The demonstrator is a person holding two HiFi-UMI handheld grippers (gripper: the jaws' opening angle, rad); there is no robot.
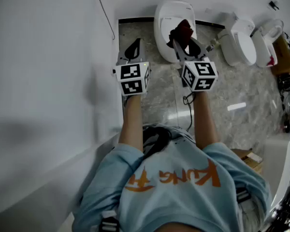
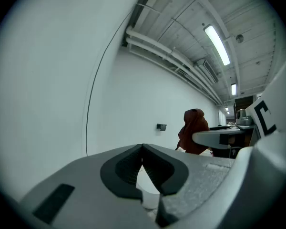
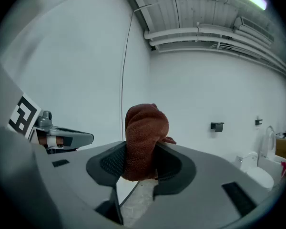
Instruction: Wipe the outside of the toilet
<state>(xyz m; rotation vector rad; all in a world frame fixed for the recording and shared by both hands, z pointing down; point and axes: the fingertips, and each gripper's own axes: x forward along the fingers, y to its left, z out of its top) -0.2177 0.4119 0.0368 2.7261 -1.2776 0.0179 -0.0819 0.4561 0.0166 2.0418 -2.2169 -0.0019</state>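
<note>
Rust-red terry cloth (image 3: 145, 142) is bunched into a soft wad and pinched in the right claw (image 3: 142, 150). The jaws are closed on its lower part, and the top bulges free above them. In the head view the cloth (image 1: 182, 30) sits over the white toilet (image 1: 160, 28), roughly above its middle; whether it touches the porcelain I cannot tell. The left claw (image 2: 143, 149) carries nothing, its tips meeting, and it hangs just left of the toilet, near the wall.

The cloth looks light, limp and easily squashed. The ridged pads should hold it well, though a snag on the toilet could probably drag it out. A hold low in the wad, as here, leaves a loose cushion of pile to face the surface. The toilet seems heavy, fixed, hard and slick-glazed, so it needs no holding. Its curved outside likely calls for the wad to be pressed on and swept along the curve, with the hard jaw tips kept off the glaze.
</note>
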